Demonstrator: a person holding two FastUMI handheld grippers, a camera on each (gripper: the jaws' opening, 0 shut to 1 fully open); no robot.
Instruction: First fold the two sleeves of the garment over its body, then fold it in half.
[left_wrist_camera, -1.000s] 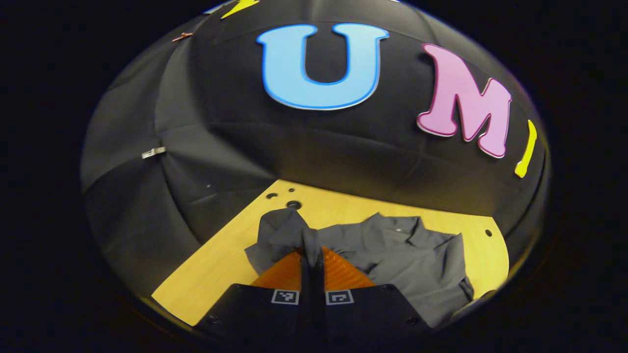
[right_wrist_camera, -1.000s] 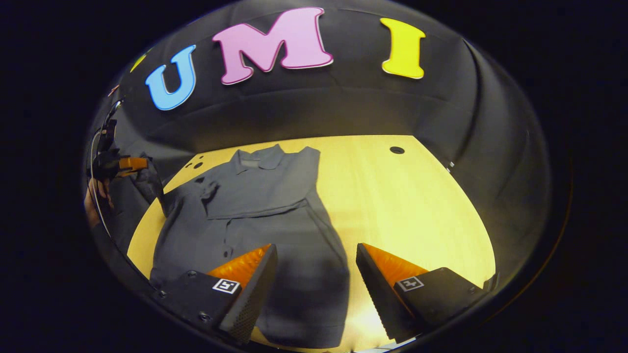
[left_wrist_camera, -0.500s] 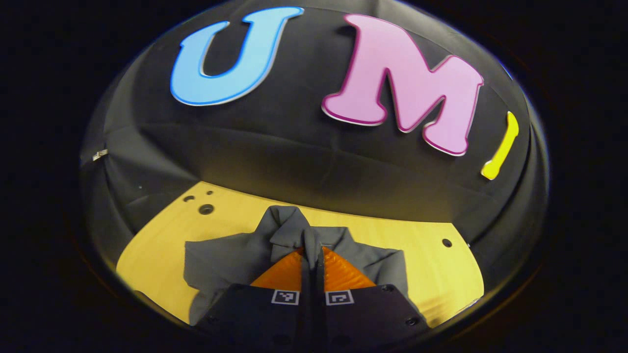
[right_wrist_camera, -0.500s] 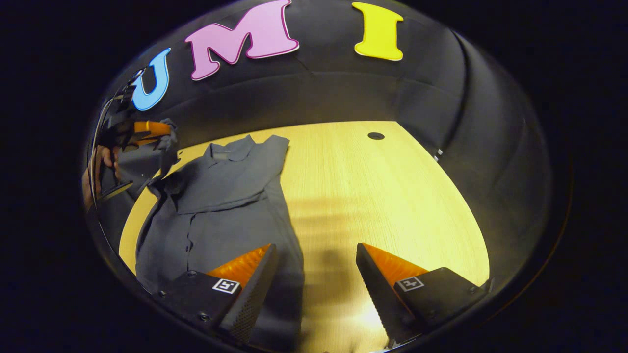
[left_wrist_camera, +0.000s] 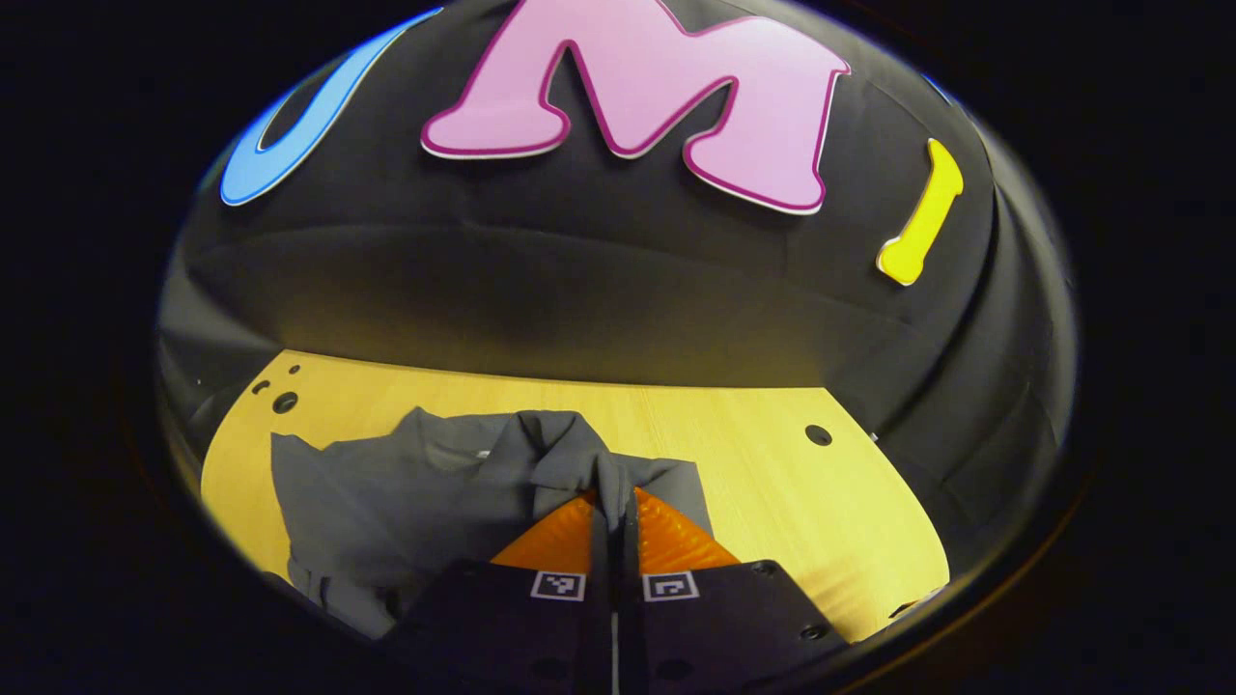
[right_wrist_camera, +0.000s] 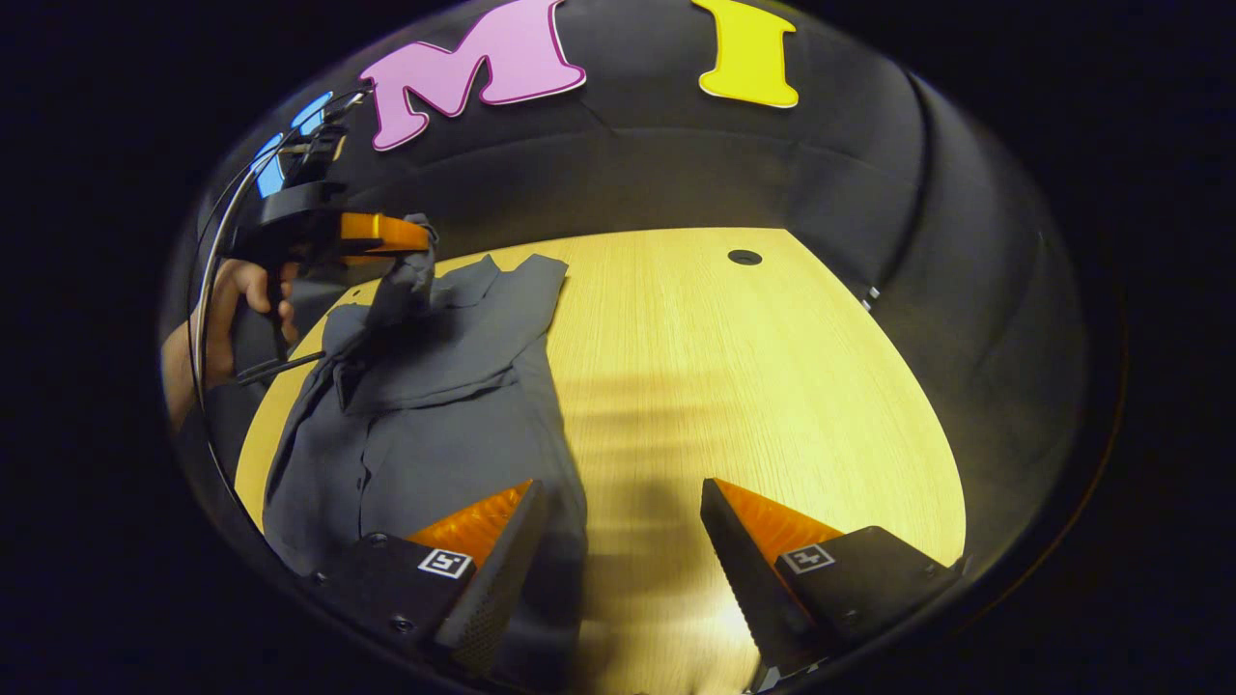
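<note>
Bare table [right_wrist_camera: 772, 386] right of the garment [right_wrist_camera: 435, 405], unobstructed.

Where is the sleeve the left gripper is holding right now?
The sleeve hangs pinched in the left gripper, lifted above the shirt near its collar.

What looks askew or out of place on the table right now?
Nothing damaged or spilled. The grey shirt lies flat on the wooden table, one sleeve lifted off it, pinched in the shut left gripper and bunched above the collar. The open right gripper hovers over the shirt's lower edge.
</note>
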